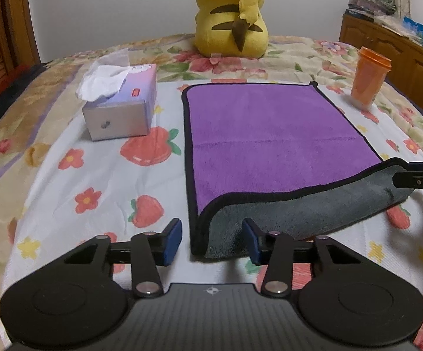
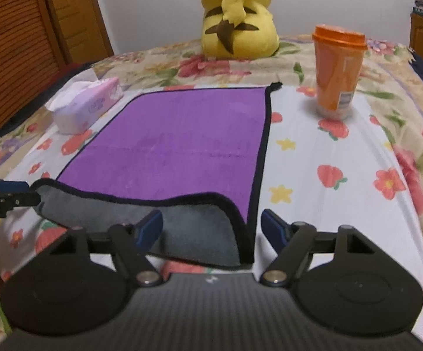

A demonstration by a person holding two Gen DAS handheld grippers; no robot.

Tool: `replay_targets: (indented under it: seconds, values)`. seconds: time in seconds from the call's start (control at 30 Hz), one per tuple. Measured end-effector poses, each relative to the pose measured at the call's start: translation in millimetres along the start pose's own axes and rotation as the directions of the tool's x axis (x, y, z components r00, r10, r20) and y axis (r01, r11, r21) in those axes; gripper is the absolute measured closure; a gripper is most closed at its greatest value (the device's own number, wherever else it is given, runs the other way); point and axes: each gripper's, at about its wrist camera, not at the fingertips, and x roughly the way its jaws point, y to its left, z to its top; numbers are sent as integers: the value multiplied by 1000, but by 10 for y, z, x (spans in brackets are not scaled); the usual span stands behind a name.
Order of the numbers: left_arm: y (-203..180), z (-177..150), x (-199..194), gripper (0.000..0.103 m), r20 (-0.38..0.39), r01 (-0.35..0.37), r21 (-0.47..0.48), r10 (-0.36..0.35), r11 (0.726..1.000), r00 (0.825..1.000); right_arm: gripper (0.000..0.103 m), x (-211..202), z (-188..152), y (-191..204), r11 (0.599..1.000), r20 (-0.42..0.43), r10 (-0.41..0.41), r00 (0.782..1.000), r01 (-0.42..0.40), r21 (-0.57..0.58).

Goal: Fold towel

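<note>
Both grippers, left [image 1: 211,241] and right [image 2: 213,232], I hold released.
Towel's [image 1: 270,134] curled near edge lies between each pair of spread jaws.

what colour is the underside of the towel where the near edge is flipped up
Grey, edged in black; the towel's top face is purple. The left wrist view shows it best.

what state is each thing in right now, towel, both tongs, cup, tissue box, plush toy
towel: spread flat, purple side up, near edge curled back showing grey underside
left tongs: open, straddling the near left corner of the towel
right tongs: open, straddling the near right corner
cup: upright, lid on
tissue box: open, a tissue sticking out
plush toy: sitting upright, back to the cameras
</note>
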Motion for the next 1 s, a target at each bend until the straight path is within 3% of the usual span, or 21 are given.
replay_targets:
  seconds: [0.3,0.57,0.73,0.83,0.9,1.0]
  values:
    - [10,-43,71,63,-31,18,-14,-18,1000,999,46,77,-5,-89,998,-49,41,998,-39,43]
    - [7,-45,75,69,-25,25,-23,-26,999,999,55,62,10,-134,996,-52,68,996,-64,69]
    - [2,-34,70,79,-10,26,-21,-26,999,1000,59,26,39,-113,996,-44,79,996,-77,55]
    - [9,-35,62,90,-1,32,-22,-32,999,999,70,9,47,-115,996,-42,80,996,-78,51]
    - [8,-38,49,93,8,39,-23,-39,999,999,79,13,50,-119,997,-43,72,996,-71,44]
    - [-8,-40,29,95,20,47,-19,-47,999,999,82,20,53,-118,997,-46,75,996,-73,35]
